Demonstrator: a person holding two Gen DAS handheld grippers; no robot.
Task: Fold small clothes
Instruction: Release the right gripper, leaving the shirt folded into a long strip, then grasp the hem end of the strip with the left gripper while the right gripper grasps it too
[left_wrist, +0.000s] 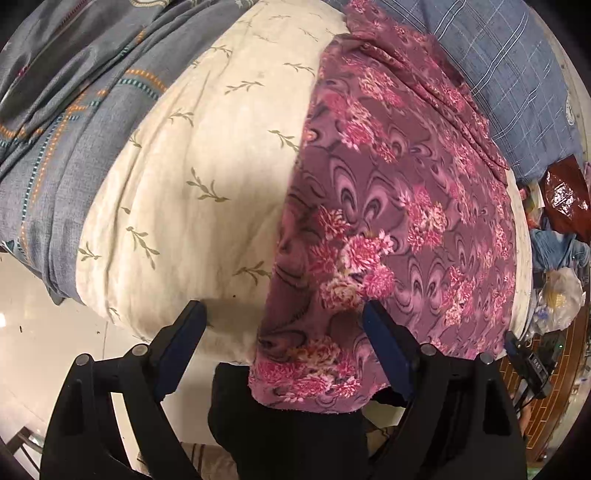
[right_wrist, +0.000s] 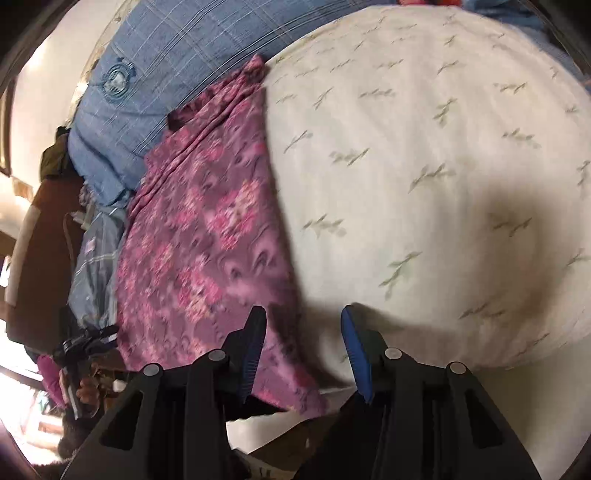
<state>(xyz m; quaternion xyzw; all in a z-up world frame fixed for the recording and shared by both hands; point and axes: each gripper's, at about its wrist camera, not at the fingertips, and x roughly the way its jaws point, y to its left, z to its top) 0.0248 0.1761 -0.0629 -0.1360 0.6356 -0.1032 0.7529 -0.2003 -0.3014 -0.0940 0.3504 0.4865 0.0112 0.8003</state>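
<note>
A purple garment with pink flowers (left_wrist: 399, 206) lies spread flat on a cream leaf-print sheet (left_wrist: 207, 166), its near hem hanging over the bed's front edge. My left gripper (left_wrist: 282, 306) hovers over that near hem, its jaws wide open and nothing pinched between them. In the right wrist view the same garment (right_wrist: 199, 229) lies to the left, blurred. My right gripper (right_wrist: 303, 312) stands partly open above the garment's right edge and the sheet (right_wrist: 424, 155). Its blue pads (right_wrist: 354, 343) press on nothing.
A blue plaid pillow (left_wrist: 509, 74) lies behind the garment. A grey blanket with orange stitching (left_wrist: 66, 122) is bunched at the left. White floor (left_wrist: 44, 325) shows below the bed's edge. Bags and clutter (left_wrist: 561, 258) sit beside the bed at the right.
</note>
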